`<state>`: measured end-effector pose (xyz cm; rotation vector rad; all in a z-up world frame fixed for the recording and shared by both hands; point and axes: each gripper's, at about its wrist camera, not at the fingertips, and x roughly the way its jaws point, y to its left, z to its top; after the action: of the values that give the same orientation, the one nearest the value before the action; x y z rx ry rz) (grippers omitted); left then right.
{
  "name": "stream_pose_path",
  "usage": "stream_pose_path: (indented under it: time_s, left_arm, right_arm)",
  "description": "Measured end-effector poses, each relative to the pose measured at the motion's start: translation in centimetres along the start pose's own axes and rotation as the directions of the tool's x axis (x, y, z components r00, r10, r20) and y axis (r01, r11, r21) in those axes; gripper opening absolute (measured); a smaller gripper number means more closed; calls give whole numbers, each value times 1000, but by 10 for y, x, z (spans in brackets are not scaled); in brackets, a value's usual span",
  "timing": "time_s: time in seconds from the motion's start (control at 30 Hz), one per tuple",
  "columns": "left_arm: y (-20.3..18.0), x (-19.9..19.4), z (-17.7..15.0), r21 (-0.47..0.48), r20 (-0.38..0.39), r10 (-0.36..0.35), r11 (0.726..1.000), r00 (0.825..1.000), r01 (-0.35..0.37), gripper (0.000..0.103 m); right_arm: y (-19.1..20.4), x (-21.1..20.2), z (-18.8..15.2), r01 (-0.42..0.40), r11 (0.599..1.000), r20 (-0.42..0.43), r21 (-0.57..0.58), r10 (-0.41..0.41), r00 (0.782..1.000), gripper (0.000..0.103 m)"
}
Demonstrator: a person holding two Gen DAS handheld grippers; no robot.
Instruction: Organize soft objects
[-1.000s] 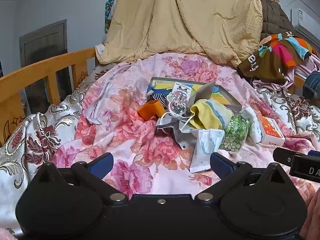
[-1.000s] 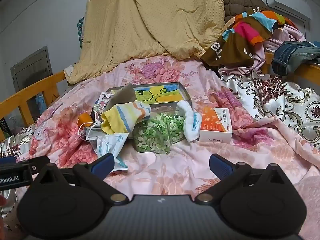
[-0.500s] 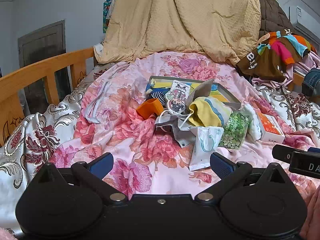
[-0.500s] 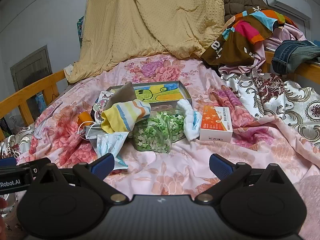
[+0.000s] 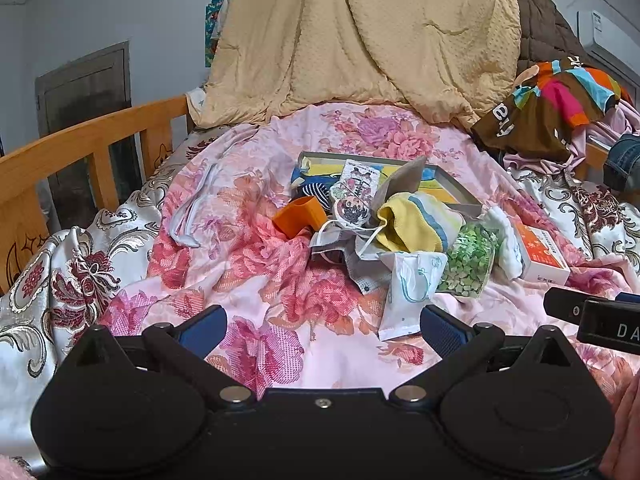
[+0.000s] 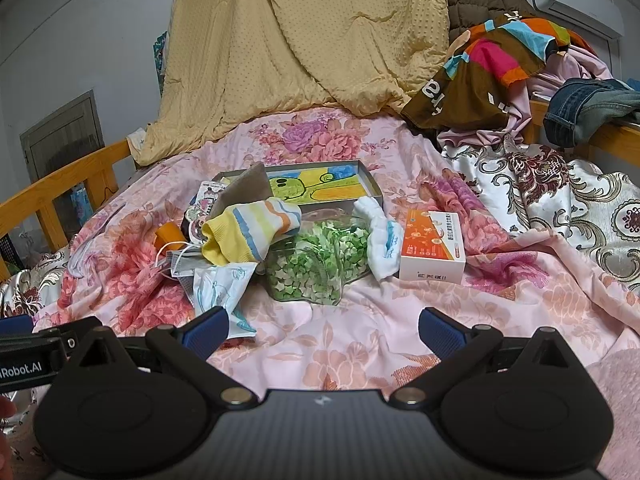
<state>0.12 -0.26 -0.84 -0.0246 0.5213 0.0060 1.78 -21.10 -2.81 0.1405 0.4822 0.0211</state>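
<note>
A heap of small items lies mid-bed on the pink floral sheet (image 5: pixel 280 332). On top is a yellow striped sock (image 5: pixel 416 222) (image 6: pixel 250 234). A packaged face mask (image 5: pixel 412 288) (image 6: pixel 218 286) lies at the front, loose grey masks (image 5: pixel 348 246) beside it, a white sock (image 6: pixel 380 242) to the right. Behind them sits a flat tin with a drawing (image 6: pixel 316 186). My left gripper (image 5: pixel 322 330) is open, hovering short of the heap. My right gripper (image 6: pixel 322 328) is open too, in front of the jar of green stars (image 6: pixel 320 266).
An orange-and-white box (image 6: pixel 434 244) lies right of the heap, an orange cup (image 5: pixel 298 216) to the left. A wooden rail (image 5: pixel 80 148) runs along the left edge. A tan quilt (image 5: pixel 360 40) and piled clothes (image 6: pixel 492 68) fill the back.
Both grippers have drawn back slightly from the heap and stay open. Nothing on the bed has moved.
</note>
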Motion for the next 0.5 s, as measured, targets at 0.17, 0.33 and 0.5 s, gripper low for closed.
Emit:
stream_pose_path:
  time_s: [0.17,0.33,0.5]
  left_arm:
    - [0,0,1,1,0,0,1000,1000,0,102]
    - [-1,0,0,2,-1,1,1000,1000,-1,102]
    - [1,1,-1,3,-5,-1,1000,1000,1,102]
  right_arm:
    - [0,0,0,0,1000,-1,1,0,1000,103]
    - [0,0,-1,0,1000,-2,1,0,1000,103]
    - [0,1,-1,-1,1000,-2,2,1,1000,103]
